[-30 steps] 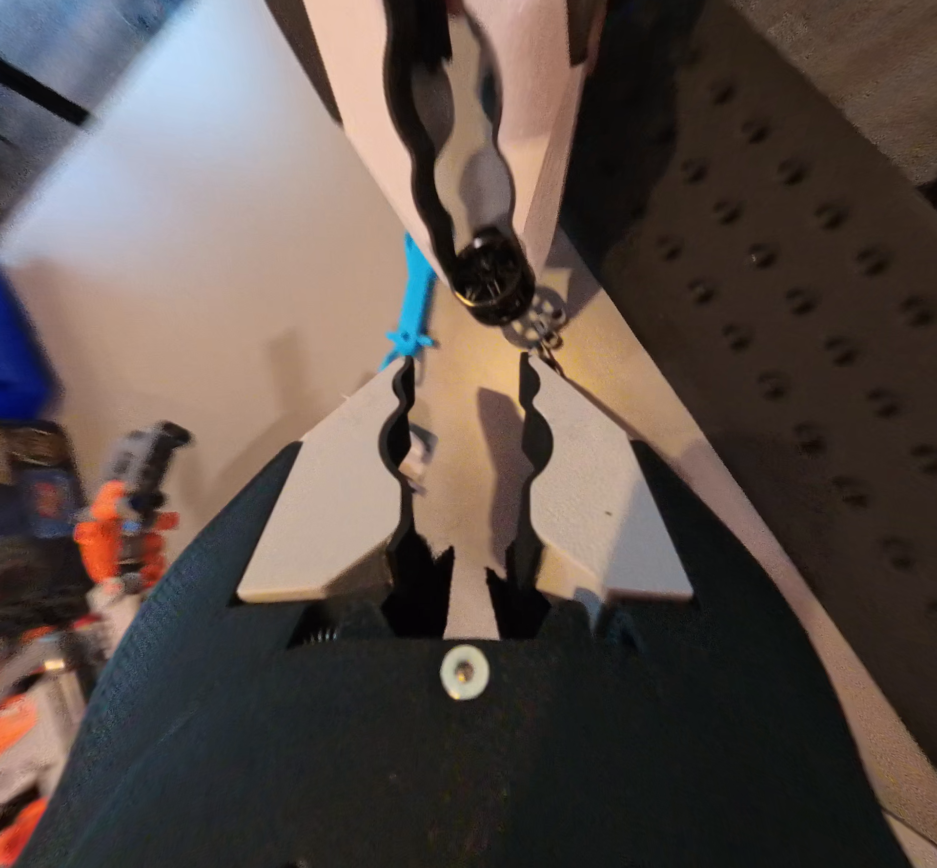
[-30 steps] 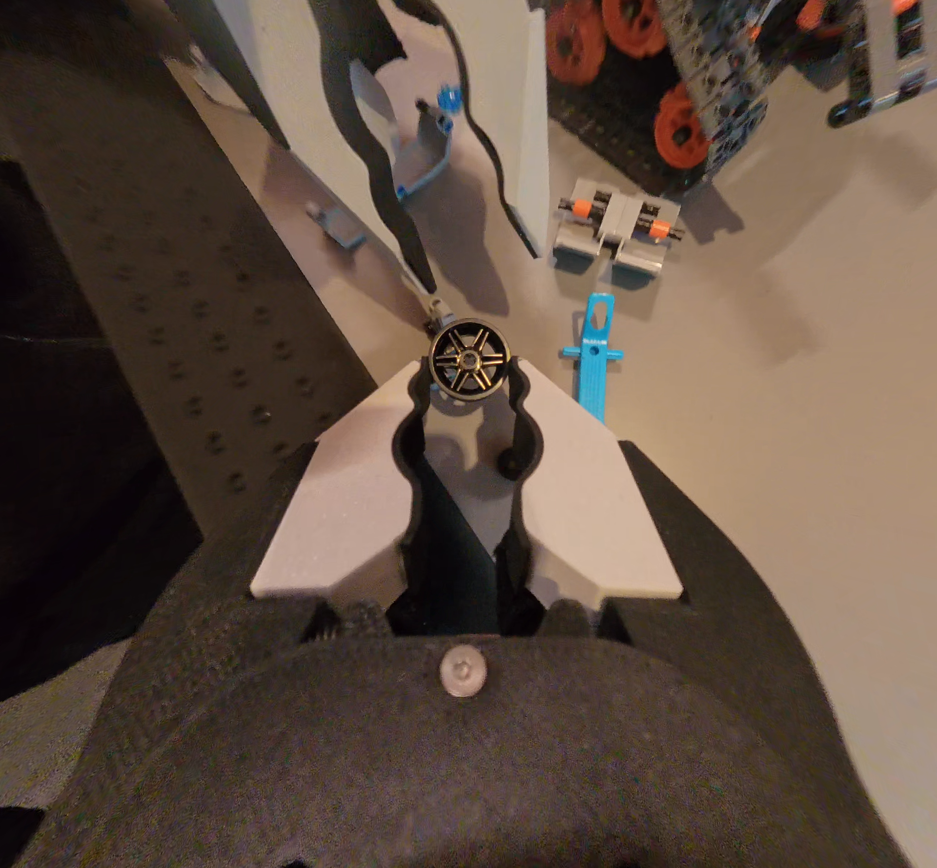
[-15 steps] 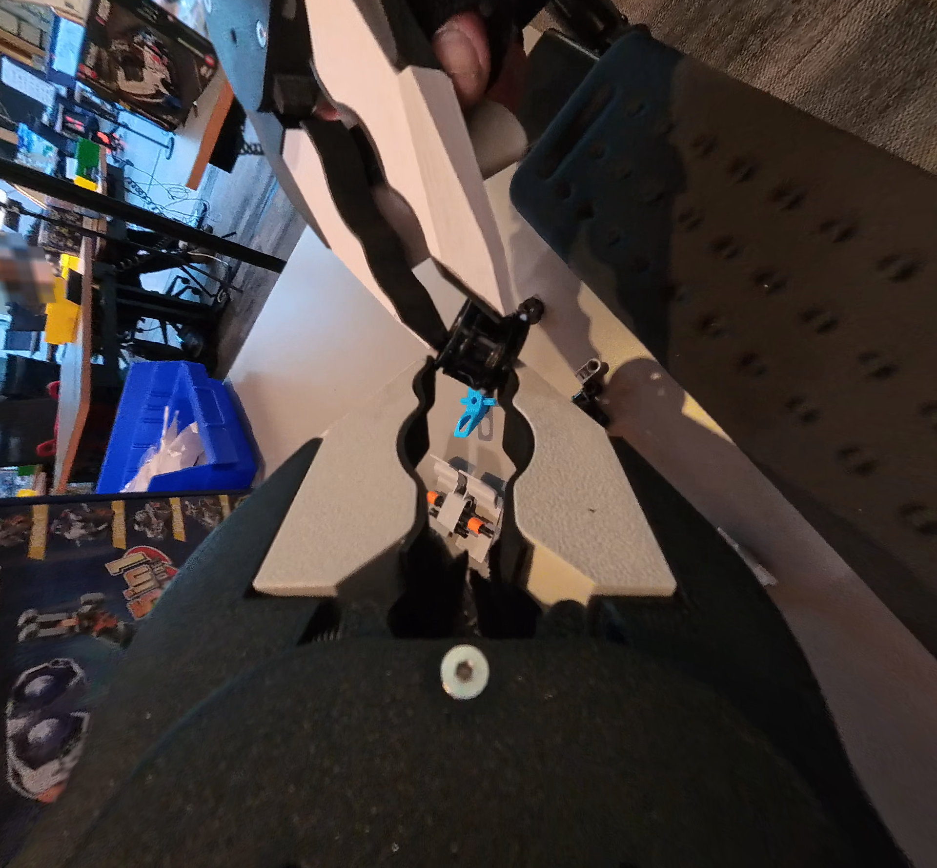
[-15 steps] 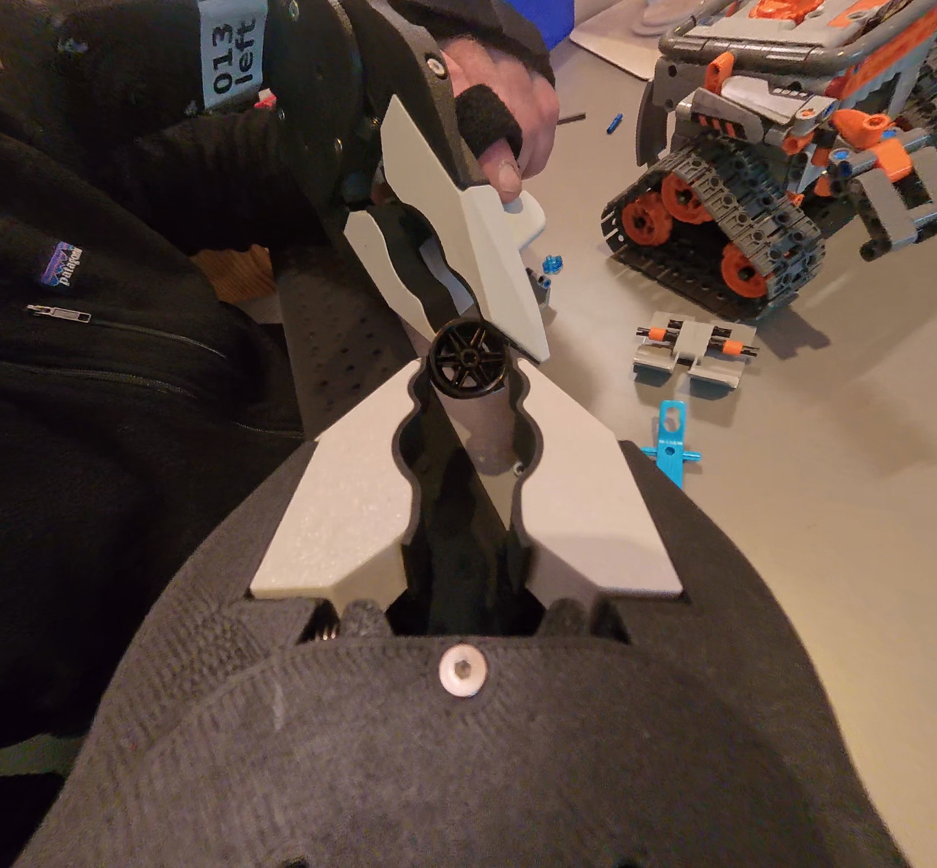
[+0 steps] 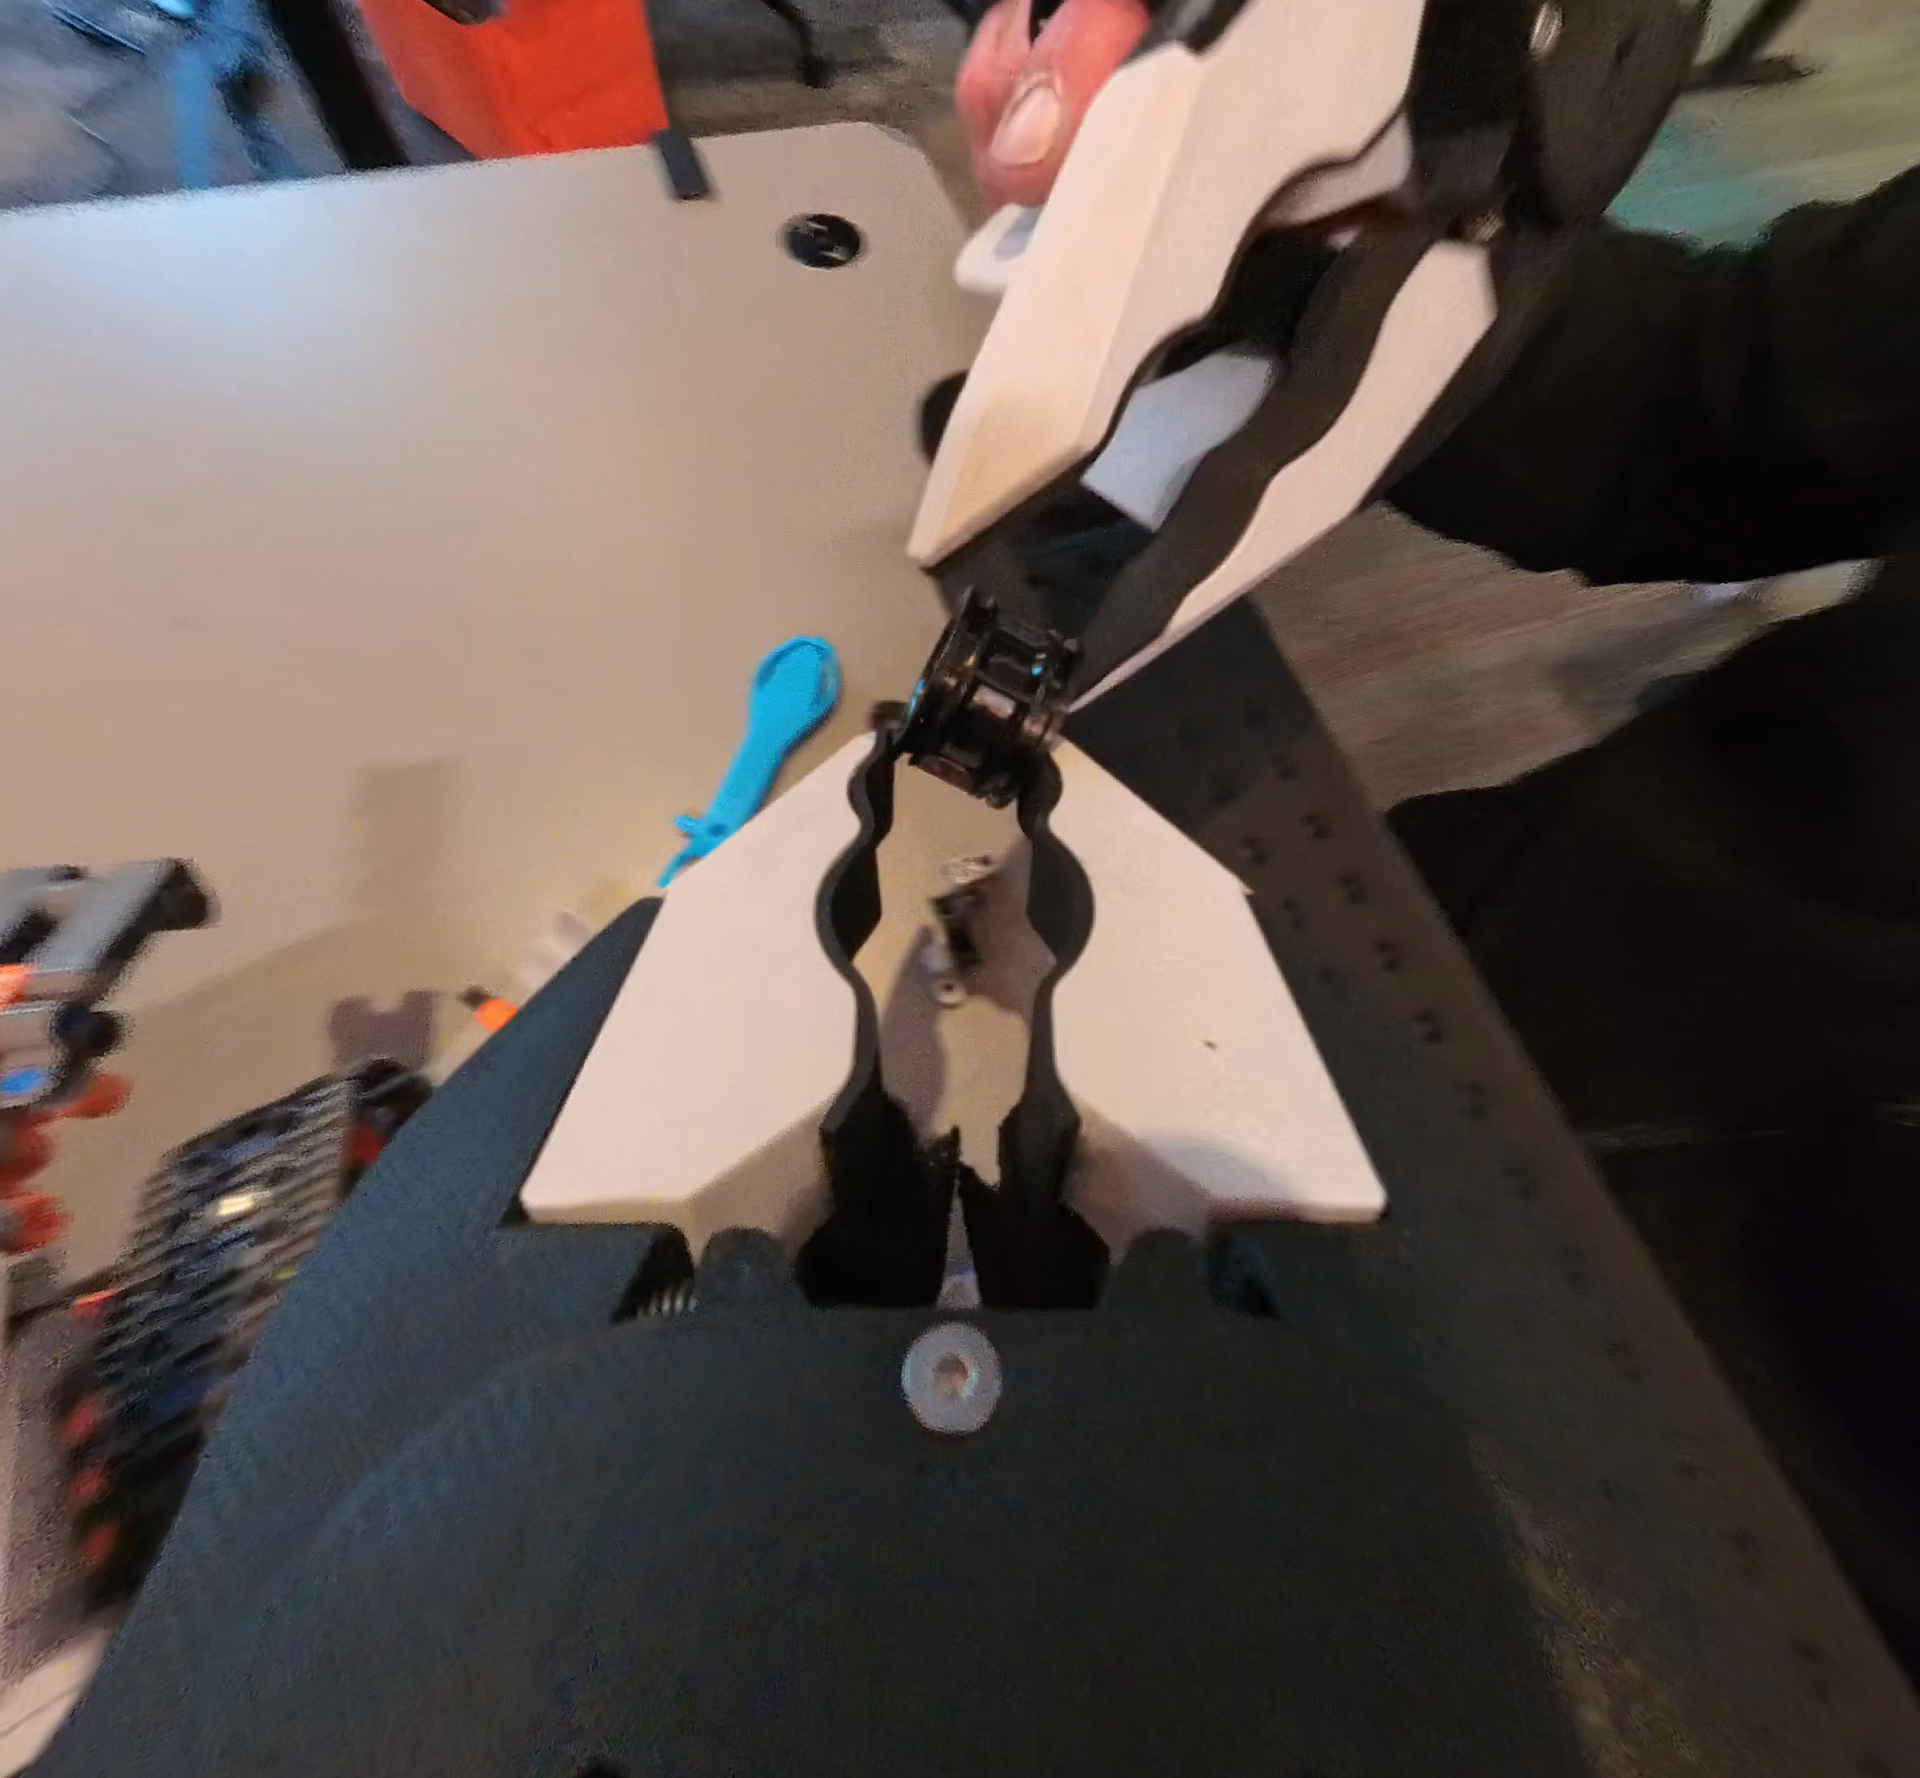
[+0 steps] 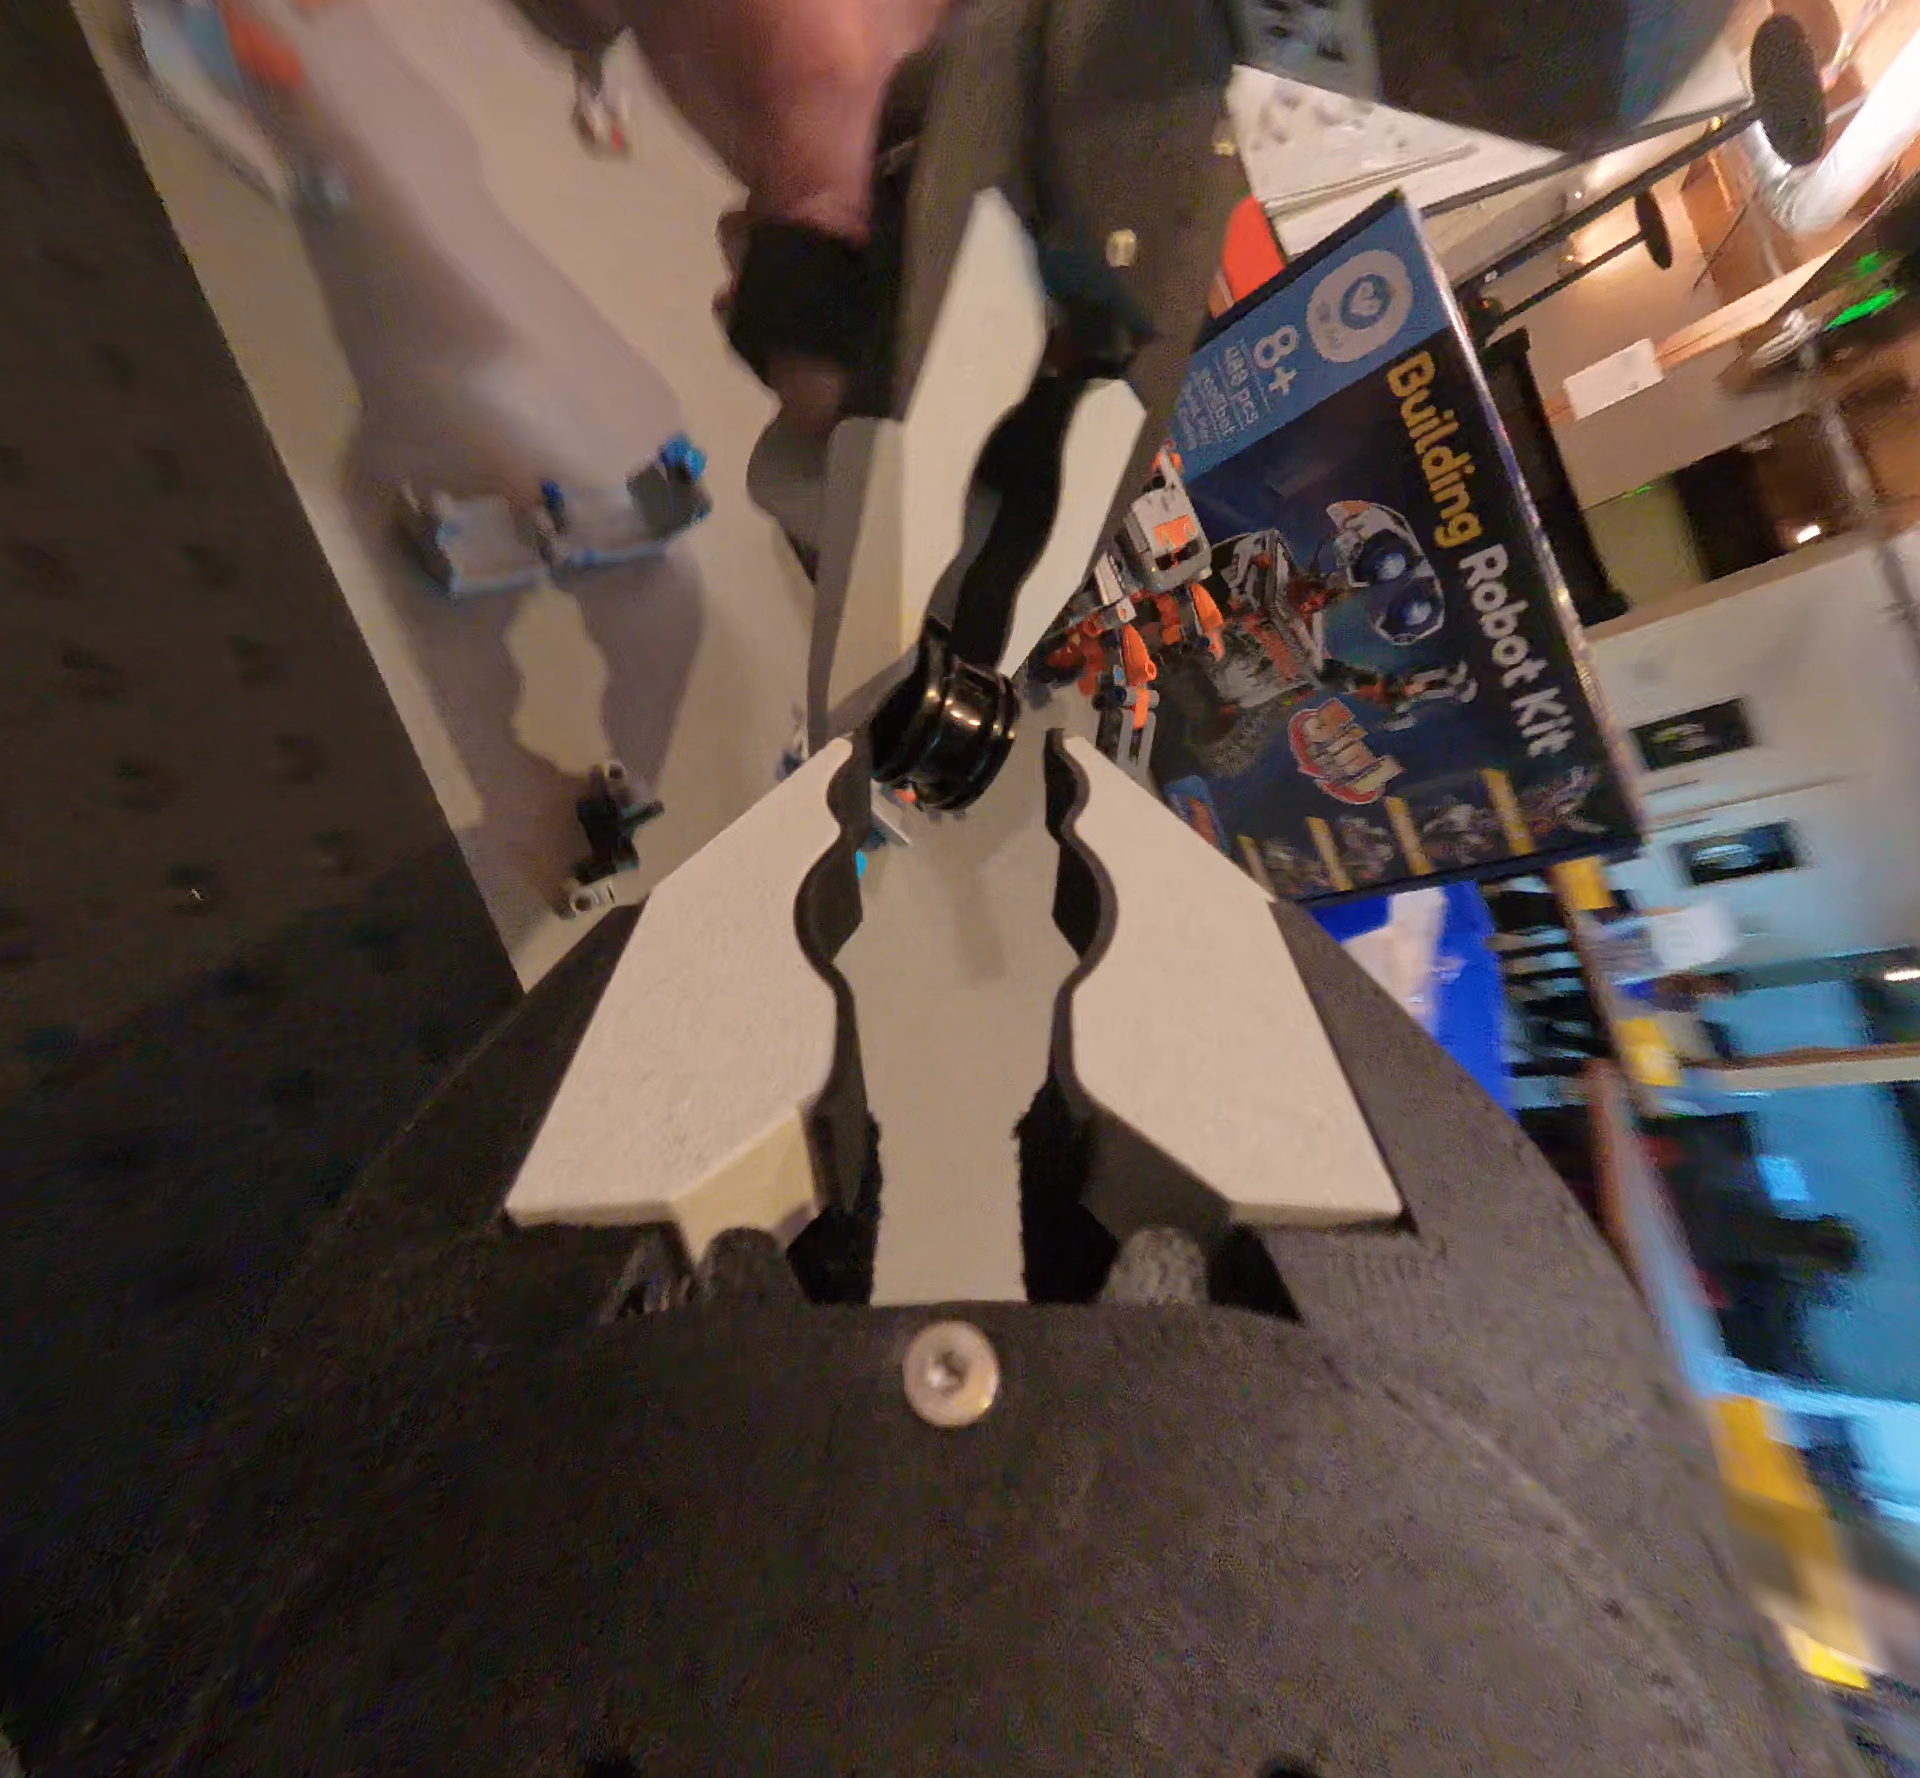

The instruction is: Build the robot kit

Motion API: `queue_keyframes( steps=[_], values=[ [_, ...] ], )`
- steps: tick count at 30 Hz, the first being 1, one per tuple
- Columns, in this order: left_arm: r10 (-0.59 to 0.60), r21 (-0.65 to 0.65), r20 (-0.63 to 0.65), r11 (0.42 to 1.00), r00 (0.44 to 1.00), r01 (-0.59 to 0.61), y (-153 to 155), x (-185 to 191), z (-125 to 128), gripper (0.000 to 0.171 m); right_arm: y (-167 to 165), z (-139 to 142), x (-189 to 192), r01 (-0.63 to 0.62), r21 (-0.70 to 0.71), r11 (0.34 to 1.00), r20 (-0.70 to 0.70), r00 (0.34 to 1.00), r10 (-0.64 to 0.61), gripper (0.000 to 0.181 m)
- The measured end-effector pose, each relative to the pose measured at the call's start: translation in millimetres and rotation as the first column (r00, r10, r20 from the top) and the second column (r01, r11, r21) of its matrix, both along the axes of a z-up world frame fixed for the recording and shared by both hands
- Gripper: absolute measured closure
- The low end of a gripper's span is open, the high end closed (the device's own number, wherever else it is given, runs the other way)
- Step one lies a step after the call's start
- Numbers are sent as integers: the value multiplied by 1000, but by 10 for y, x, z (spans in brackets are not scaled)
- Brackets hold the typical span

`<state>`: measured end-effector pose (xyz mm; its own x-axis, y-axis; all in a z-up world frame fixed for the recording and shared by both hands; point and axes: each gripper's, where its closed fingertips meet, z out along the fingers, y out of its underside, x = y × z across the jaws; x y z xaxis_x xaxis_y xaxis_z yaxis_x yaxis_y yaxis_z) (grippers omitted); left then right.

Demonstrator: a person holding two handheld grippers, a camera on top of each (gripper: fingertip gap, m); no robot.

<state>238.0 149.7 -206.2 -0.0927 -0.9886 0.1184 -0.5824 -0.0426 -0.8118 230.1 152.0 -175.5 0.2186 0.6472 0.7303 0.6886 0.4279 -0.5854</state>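
A small black spoked wheel (image 5: pixel 987 700) hangs in the air over the table's edge. My left gripper (image 5: pixel 956 762) is shut on it at the fingertips. In the right wrist view the wheel (image 6: pixel 940 731) sits at the tip of the left gripper's fingers (image 6: pixel 966 398), which come down from above. My right gripper (image 6: pixel 951 746) is open: the wheel rests against its left fingertip, with a gap to the right fingertip. In the left wrist view the right gripper (image 5: pixel 1003 632) reaches in from the upper right, held by a person's hand (image 5: pixel 1023 87).
A light blue lever tool (image 5: pixel 774 720) lies on the beige table (image 5: pixel 416 429). A black perforated board (image 5: pixel 1351 949) runs along the table's edge. Also here: a tracked brick model (image 5: pixel 208 1209), grey brick parts (image 6: pixel 561 533), a small black connector (image 6: pixel 608 824), a blue kit box (image 6: pixel 1403 585) and an orange bin (image 5: pixel 499 45). Less than 4 cm separates the two grippers' tips.
My right gripper held the wheel and has now opened. My left gripper has closed on the wheel. Both grippers have tilted and swung, so the background has shifted.
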Motion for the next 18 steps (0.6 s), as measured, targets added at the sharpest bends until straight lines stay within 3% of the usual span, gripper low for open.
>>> queue_keyframes(
  steps=[5, 10, 18],
  values=[
    [-40, -161, -56, 986, 998, 30, -122, -64, -61, 151, -128, -71, -92, -41, 179, 983, 217, 976, 1, 146],
    [-123, -297, -48, 949, 991, 103, -301, -101, -36, 151, -277, -128, -130, -109, 136, 985, 314, 947, 61, 143],
    [-253, -381, -90, 902, 963, 201, -537, -227, -101, 152, -429, -213, -225, -181, 87, 980, 372, 918, 136, 145]
  ],
)
